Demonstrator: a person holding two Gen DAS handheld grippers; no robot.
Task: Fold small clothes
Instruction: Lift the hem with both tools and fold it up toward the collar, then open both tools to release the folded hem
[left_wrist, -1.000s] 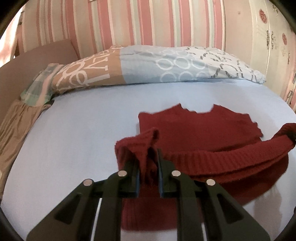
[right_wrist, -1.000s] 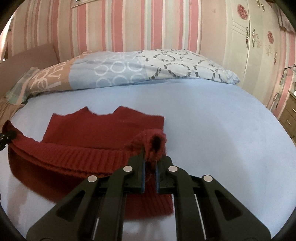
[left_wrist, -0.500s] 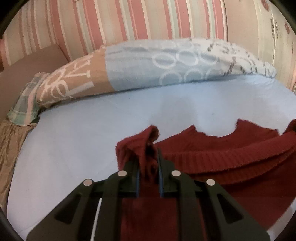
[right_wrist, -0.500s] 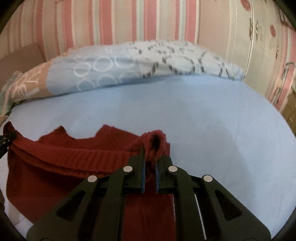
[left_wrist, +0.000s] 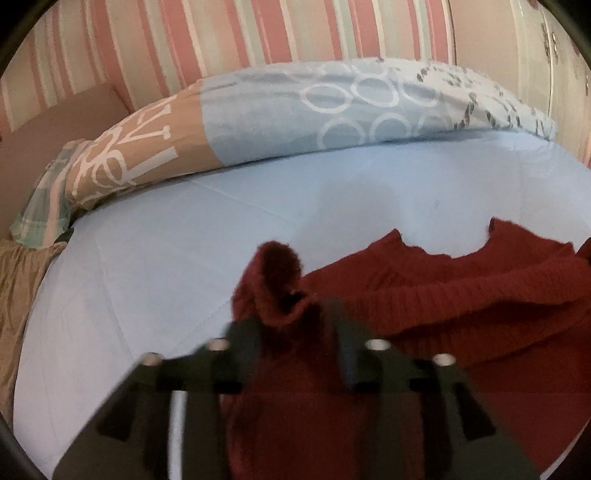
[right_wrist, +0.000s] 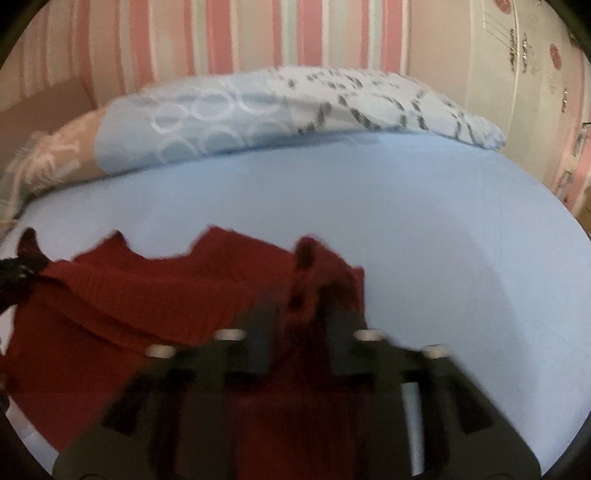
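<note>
While both tools let go, I read this as the release at the end of a bottom-to-top fold. Largest first: the bed (left_wrist: 258, 206), pale blue sheet, fills both views, with a patterned pillow (left_wrist: 295, 107) across 12 o'clock against the striped wall (left_wrist: 229, 33). A green checked cloth (left_wrist: 40, 206) sits at 9 o'clock in the left view.

The red knit top (left_wrist: 461, 295) lies on the sheet, from 3 to 6 o'clock in the left wrist view and from 9 to 6 o'clock (right_wrist: 129, 314) in the right wrist view. Its ribbed hem (left_wrist: 480, 284) is laid up over the body, short of the neckline.

Left tool (left_wrist: 295, 332): jaws have just been opening and now stand apart, with a bunched corner of the hem (left_wrist: 277, 280) between them, standing up loose; as far as the blur lets me tell, the pads are not pressing it. Right tool (right_wrist: 295, 325): the same, jaws have just been opening, apart, with the other hem corner (right_wrist: 314, 266) between them unpinched. The left tool also shows at 9 o'clock (right_wrist: 16, 271) in the right view.

Next, I judge: back both tools out without dragging the corners, let the hem settle flat, then regrip at the side edges for a cross fold. Snagging the knit on a pad is the risk.
</note>
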